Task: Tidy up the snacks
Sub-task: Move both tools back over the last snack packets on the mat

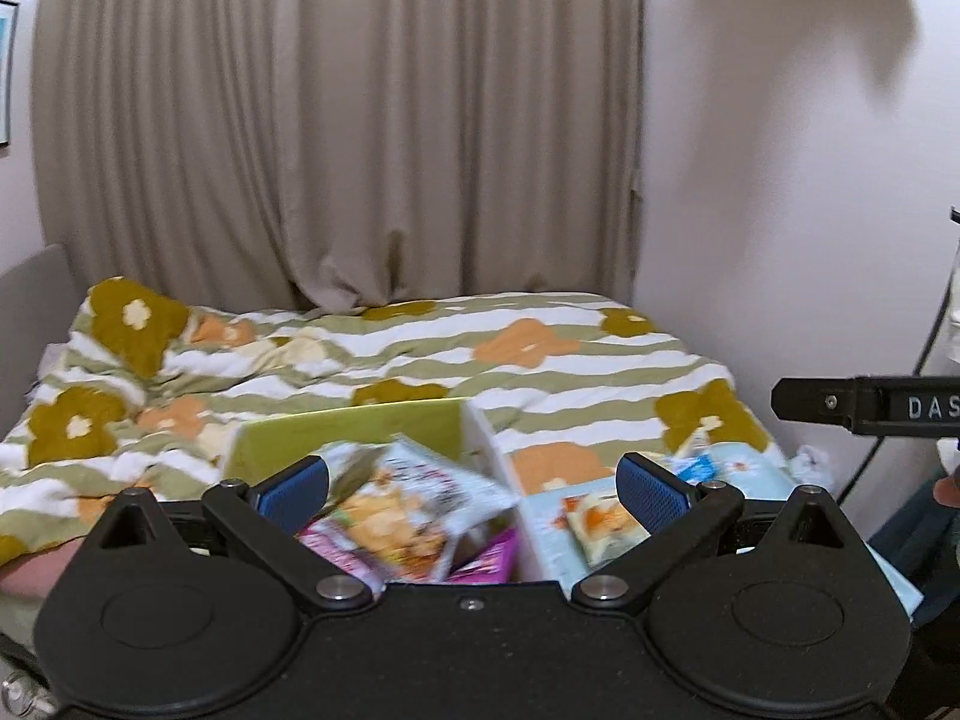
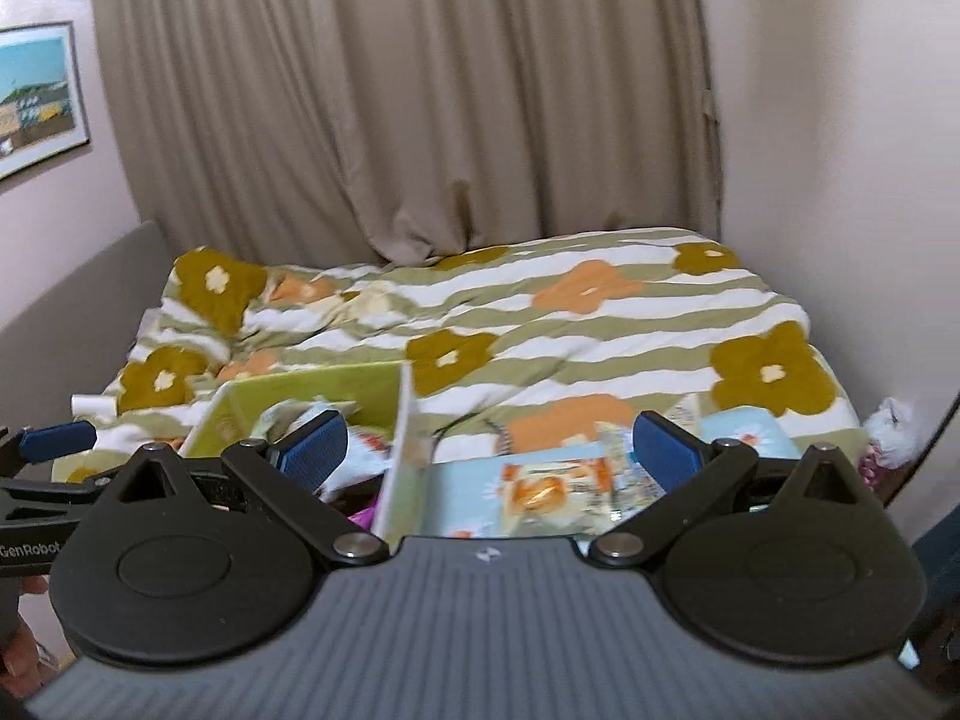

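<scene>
Two open tools (image 1: 473, 483) (image 2: 493, 450) above snacks (image 1: 396, 510)

— Carrying it all: a bed (image 2: 600, 324) under a duvet (image 1: 420, 348) striped green and white, with orange and mustard flowers; rumpled toward the far left.

— Directly on it?

— A green box (image 1: 354, 438) holding snack packets (image 1: 408, 510), and just beside it on the right a pale blue tray (image 2: 474, 498), possibly a lid, bearing a yellow-orange packet (image 2: 540, 489).
</scene>
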The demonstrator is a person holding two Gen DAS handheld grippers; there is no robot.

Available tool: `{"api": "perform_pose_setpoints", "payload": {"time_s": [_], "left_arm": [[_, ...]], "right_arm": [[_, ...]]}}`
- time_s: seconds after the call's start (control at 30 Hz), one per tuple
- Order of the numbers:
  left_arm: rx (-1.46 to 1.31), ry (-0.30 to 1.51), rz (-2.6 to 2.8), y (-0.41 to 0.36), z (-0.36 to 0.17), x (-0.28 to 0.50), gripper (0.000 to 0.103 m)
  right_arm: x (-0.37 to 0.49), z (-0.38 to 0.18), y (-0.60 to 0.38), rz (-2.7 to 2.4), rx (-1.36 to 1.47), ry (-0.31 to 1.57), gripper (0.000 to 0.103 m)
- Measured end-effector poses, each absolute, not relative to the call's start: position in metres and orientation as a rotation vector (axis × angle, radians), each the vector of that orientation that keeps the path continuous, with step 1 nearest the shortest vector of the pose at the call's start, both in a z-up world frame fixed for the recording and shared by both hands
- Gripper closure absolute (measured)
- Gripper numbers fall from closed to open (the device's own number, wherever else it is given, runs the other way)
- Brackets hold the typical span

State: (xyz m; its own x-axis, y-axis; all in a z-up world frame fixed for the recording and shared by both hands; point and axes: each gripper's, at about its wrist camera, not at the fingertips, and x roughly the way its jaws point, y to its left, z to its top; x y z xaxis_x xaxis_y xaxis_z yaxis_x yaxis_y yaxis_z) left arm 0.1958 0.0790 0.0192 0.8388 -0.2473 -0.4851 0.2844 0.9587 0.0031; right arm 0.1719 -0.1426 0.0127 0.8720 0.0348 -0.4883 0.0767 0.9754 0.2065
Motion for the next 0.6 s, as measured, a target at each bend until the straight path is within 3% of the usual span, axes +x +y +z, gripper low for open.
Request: {"api": "perform_pose_setpoints", "payload": {"time_s": [0.6], "left_arm": [[0.044,0.7,-0.269,-0.073,-0.033,0.265,0.0]], "right_arm": [[0.251,-0.044,-0.311,0.004,0.28,0.668,0.0]]}}
